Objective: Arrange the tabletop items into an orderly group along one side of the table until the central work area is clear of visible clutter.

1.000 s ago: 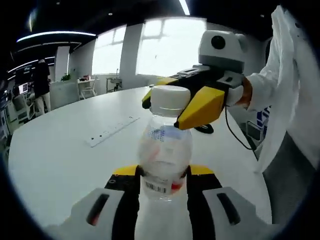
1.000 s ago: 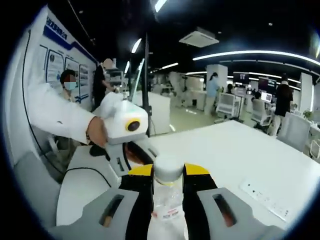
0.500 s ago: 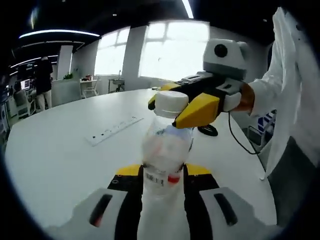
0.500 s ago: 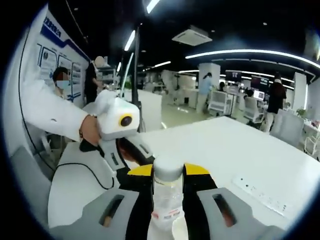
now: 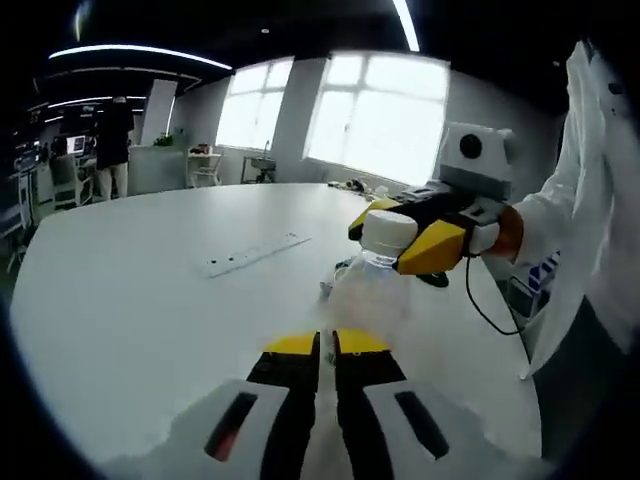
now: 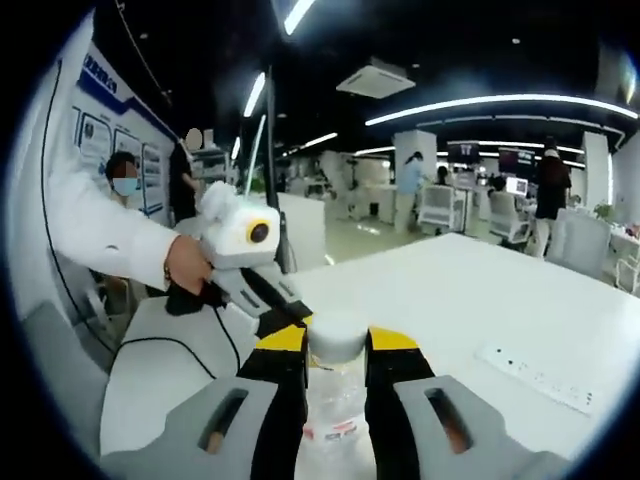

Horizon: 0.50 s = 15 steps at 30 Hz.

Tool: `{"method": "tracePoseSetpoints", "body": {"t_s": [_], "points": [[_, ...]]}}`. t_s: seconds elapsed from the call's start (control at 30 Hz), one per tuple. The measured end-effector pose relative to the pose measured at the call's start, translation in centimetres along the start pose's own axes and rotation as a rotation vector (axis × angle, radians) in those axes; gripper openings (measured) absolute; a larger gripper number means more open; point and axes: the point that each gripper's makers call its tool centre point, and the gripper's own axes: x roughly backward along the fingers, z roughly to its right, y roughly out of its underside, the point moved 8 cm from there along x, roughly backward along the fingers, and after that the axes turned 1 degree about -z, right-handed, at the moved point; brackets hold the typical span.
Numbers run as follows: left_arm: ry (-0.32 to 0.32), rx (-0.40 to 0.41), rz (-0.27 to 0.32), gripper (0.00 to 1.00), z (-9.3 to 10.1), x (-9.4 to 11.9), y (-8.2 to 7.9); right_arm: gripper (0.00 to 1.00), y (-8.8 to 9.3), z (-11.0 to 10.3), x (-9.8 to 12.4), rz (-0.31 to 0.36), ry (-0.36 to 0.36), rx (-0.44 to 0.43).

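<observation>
Above the white round worktop [image 5: 130, 290], at about one o'clock from the left gripper [image 5: 327, 345]: clear plastic bottle with a white screw cap [image 5: 372, 285], hanging by its neck and cap from the right gripper [image 5: 415, 232]. Right jaws clamped on that cap, seen close at six o'clock in the right gripper view, yellow tips either side of it [image 6: 336, 335]. Left jaws drawn nearly together, holding nothing, just short of the bottle's base.

Judged light and thin-walled, probably near empty, so easily crushed at the belly and slick over the label; firmest hold at the cap and neck, as taken now, or low on the ribbed base. Likely to swing if carried fast by the top alone.

Around it: long white power strip [image 5: 255, 255] lying flat at eleven o'clock, well apart; black cable with a dark puck-like end [image 5: 432, 279] trailing near the worktop's edge at two o'clock, just behind the bottle. Cable and strip both possible snags for any set-down along that side.
</observation>
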Motion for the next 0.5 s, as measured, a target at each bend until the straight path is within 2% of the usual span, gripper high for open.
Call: {"method": "tracePoseSetpoints", "body": {"t_s": [0.13, 0.3, 0.5], "points": [[-0.016, 0.004, 0.009, 0.09, 0.1, 0.5, -0.3, 0.18, -0.2, 0.5, -0.2, -0.003, 0.014, 0.004], [-0.024, 0.034, 0.004, 0.16, 0.6, 1.0, -0.5, 0.19, 0.1, 0.2, 0.0, 0.003, 0.011, 0.075], [-0.032, 0.053, 0.008, 0.23, 1.3, 1.3, -0.6, 0.2, 0.1, 0.4, 0.2, -0.005, 0.014, 0.078]]}}
